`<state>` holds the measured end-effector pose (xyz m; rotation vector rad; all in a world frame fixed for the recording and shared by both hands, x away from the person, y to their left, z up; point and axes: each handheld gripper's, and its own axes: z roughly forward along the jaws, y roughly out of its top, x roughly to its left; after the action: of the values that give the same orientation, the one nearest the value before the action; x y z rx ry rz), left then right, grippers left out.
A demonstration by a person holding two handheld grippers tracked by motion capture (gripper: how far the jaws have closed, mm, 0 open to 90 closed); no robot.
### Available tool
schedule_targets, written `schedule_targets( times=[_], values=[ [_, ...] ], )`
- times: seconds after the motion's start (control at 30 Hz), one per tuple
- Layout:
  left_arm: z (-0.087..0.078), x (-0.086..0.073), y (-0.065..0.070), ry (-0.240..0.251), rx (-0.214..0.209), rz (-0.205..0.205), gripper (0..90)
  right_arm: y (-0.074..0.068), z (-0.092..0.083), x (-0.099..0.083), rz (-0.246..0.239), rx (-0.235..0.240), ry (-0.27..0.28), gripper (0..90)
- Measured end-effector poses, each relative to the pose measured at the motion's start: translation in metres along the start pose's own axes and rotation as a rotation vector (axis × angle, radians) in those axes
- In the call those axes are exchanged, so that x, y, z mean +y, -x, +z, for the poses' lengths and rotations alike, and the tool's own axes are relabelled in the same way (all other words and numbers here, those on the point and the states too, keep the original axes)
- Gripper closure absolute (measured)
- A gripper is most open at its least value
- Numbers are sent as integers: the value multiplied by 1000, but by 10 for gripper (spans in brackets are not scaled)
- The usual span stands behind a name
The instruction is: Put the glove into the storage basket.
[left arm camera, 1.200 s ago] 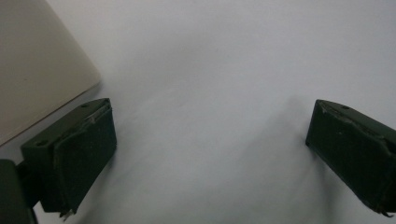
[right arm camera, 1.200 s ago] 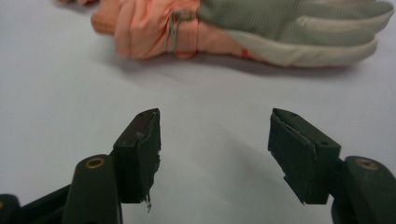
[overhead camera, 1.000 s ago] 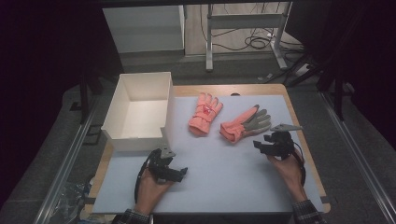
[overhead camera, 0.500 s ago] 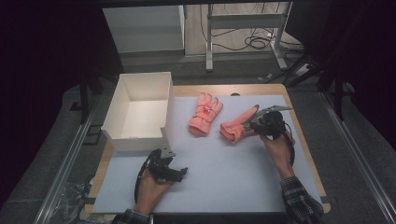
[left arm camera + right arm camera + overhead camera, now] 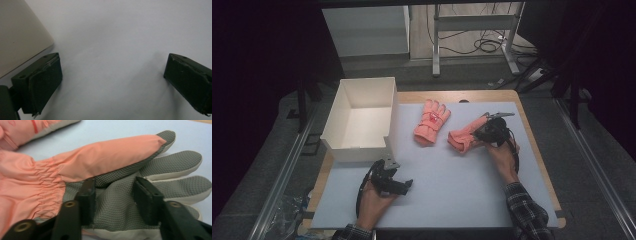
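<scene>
Right tool (image 5: 484, 131) sits down on the grey palm of the right glove (image 5: 464, 136), its two black pads pressed into the mesh fabric with a fold of palm between them; its jaws have just been closing and stand about half way in. Seen from the right gripper view, that right tool (image 5: 113, 200) pinches the palm just below the glove's (image 5: 110, 162) thumb, whose orange back lies across the grey fingers. Left tool (image 5: 398, 184) rests at the near left, held low over bare mat by the left hand (image 5: 373, 197), with its jaws wide and nothing between them; the left gripper view shows the left tool (image 5: 111, 82) over plain mat with the box wall (image 5: 17, 35) at its left.

From largest to smallest: the counter (image 5: 507, 97) is wooden and carries a pale blue mat (image 5: 452, 185) over nearly all of its top. A white box (image 5: 362, 117), open at the top, stands at the far left, partly on the mat's left edge. Right of the box lies the left glove (image 5: 431, 122), orange, back up, fingers pointing far. Just right of it, apart from it, lies the right glove, palm up, cuff toward the near left and fingers toward the far right. The right hand (image 5: 501, 150), in a plaid sleeve (image 5: 527, 212), comes in from the near right.
</scene>
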<state>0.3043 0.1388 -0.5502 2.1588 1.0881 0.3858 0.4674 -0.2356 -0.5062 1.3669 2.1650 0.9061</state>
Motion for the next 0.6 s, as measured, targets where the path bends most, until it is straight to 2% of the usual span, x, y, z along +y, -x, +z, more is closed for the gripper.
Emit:
schedule_targets(
  times=[0.03,0.07,0.13,0.27,0.37,0.6],
  values=[
    [0,0,0,0,0,0,17,-5,1,-2,-21,-33,-1,669],
    [0,0,0,0,0,0,17,-5,1,-2,-21,-33,-1,669],
    [0,0,0,0,0,0,17,-7,1,-4,-27,-42,10,795],
    [0,0,0,0,0,0,17,-7,0,-5,-34,-40,20,847],
    [0,0,0,0,0,0,17,-4,-1,-5,-11,-16,29,867],
    [0,0,0,0,0,0,17,8,-11,-3,37,90,57,875]
  ],
)
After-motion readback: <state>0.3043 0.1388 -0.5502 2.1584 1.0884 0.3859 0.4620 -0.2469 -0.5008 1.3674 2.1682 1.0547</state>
